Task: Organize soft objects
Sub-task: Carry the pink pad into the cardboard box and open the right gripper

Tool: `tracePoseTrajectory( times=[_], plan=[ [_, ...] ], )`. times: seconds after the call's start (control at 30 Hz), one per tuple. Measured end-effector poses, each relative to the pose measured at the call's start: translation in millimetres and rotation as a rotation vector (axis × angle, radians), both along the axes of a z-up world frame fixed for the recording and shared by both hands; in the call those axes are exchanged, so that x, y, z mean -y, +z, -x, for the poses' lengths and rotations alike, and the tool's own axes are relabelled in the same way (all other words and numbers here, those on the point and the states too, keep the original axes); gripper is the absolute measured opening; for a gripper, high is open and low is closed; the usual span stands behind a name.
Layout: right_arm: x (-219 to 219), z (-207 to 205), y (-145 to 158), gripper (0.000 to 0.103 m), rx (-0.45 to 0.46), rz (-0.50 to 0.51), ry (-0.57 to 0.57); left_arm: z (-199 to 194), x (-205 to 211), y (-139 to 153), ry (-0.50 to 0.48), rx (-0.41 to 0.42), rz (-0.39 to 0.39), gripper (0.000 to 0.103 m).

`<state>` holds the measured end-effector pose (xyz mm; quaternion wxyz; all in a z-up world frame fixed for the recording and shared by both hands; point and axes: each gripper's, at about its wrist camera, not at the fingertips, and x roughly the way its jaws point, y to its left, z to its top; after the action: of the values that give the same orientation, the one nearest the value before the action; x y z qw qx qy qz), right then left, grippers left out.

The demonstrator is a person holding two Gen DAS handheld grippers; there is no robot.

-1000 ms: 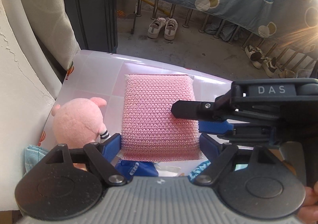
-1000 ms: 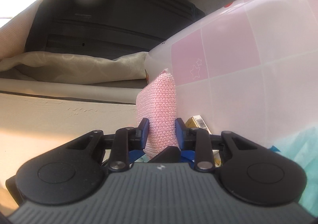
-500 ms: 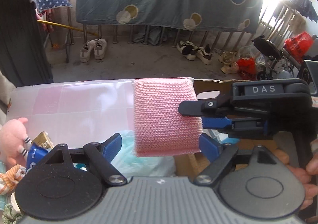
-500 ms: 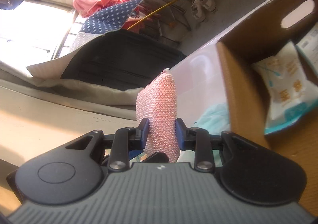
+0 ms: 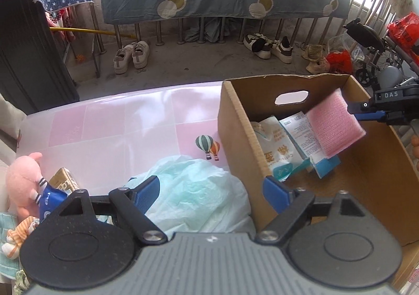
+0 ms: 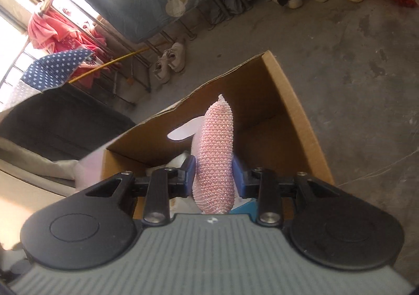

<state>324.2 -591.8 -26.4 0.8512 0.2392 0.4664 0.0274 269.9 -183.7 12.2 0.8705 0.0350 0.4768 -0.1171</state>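
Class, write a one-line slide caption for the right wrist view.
Right gripper, jaws opening, with a pink sponge between them above a cardboard box.

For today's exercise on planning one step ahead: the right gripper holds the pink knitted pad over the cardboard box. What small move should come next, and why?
Probably finish letting go. The right gripper has the pink pad between its jaws, which are starting to open, above the cardboard box, where tissue packs already lie. The left gripper is open and empty.
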Motion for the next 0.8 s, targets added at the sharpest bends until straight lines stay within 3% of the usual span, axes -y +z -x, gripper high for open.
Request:
tracePoseTrajectory(
  times=[0.23, 0.53, 0.8],
  plan=[
    [-33.7, -6.5, 3.0, 0.034, 0.024, 0.271, 0.041, 19.8, -43.1, 14.4, 0.052, 0.037, 0.009, 0.087],
    [-61.5, 6.1, 6.2, 0.034, 0.016, 0.074, 0.065, 51.1, -83.7, 22.5, 0.112, 0.061, 0.024, 0.087],
    [-69.7, -3.6, -29.5, 0.034, -0.086, 0.032, -0.024, 87.7, -119.4, 23.8, 0.164, 0.074, 0.018, 0.087]
  ],
)
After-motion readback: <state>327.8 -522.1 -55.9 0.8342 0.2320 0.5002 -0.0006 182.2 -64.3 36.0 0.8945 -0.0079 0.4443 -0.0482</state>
